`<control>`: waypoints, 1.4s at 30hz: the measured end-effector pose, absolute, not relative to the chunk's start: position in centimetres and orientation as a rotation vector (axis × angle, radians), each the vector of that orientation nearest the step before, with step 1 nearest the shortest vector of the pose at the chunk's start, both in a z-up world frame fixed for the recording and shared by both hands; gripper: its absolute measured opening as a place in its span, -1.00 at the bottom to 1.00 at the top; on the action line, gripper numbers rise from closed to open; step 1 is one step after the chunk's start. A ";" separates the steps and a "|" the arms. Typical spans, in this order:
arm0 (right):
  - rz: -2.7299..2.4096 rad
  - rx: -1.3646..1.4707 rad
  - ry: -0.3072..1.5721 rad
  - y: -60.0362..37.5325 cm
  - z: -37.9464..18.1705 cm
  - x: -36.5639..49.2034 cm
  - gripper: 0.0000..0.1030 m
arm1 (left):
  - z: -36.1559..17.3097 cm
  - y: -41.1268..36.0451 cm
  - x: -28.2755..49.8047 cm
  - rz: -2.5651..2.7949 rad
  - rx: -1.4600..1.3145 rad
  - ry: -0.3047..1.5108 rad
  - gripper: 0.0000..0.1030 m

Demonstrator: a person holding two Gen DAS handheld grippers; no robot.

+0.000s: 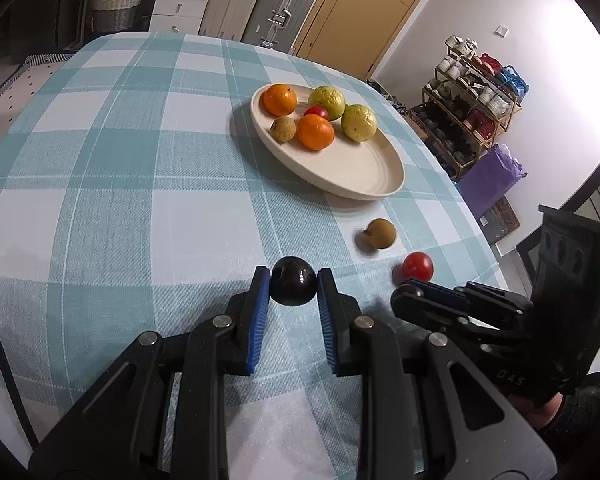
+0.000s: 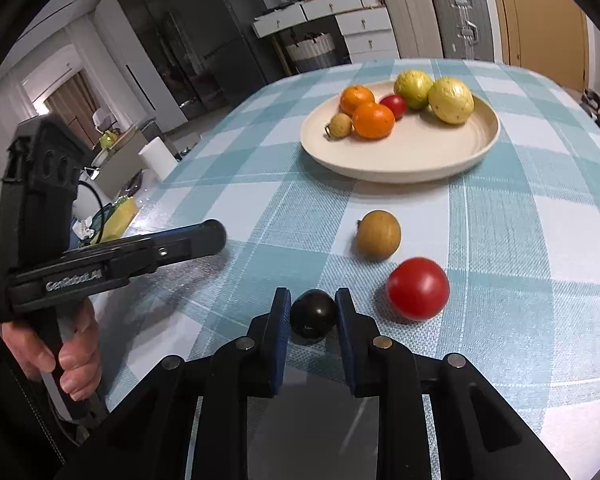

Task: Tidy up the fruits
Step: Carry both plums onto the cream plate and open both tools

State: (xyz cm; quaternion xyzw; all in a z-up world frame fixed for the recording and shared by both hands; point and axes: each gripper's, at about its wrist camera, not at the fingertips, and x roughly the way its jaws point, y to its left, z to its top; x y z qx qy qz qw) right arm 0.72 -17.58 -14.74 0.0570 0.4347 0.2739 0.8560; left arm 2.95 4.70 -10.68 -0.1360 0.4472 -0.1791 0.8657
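My left gripper [image 1: 293, 276] is shut on a dark round fruit [image 1: 293, 289], pads pressing both its sides just above the checked tablecloth. My right gripper [image 2: 313, 296] is likewise shut on a second dark round fruit [image 2: 313, 316]. A brown round fruit [image 2: 379, 235] and a red tomato [image 2: 417, 289] lie loose on the cloth just beyond it. Farther back a cream plate [image 2: 420, 152] holds two oranges, two yellow-green fruits, a small red one and a small brown one. The right gripper [image 1: 410, 290] shows at the right of the left wrist view, close to the tomato [image 1: 418, 266].
The table's right edge drops off to a shoe rack [image 1: 472, 100] and a purple bag [image 1: 492, 176]. A person's hand [image 2: 72, 352] holds the left gripper [image 2: 214, 236] at the table's left edge. A paper roll [image 2: 158, 156] stands beyond that edge. Suitcases and drawers stand behind the table.
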 end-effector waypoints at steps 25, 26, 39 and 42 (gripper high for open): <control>0.532 0.210 0.755 -24.4 -9.4 9.5 -0.55 | -5.2 -3.1 16.3 -0.486 -0.245 0.919 -0.59; 0.529 0.212 0.758 -24.6 -9.5 10.0 -0.55 | -5.3 -3.4 16.9 -0.488 -0.244 0.922 -0.59; 0.509 0.231 0.804 -24.4 -11.9 15.2 -0.55 | -8.0 -5.5 23.7 -0.492 -0.271 1.024 -0.59; 0.511 0.234 0.819 -24.1 -12.5 15.9 -0.55 | -8.6 -5.8 24.4 -0.482 -0.260 1.040 -0.59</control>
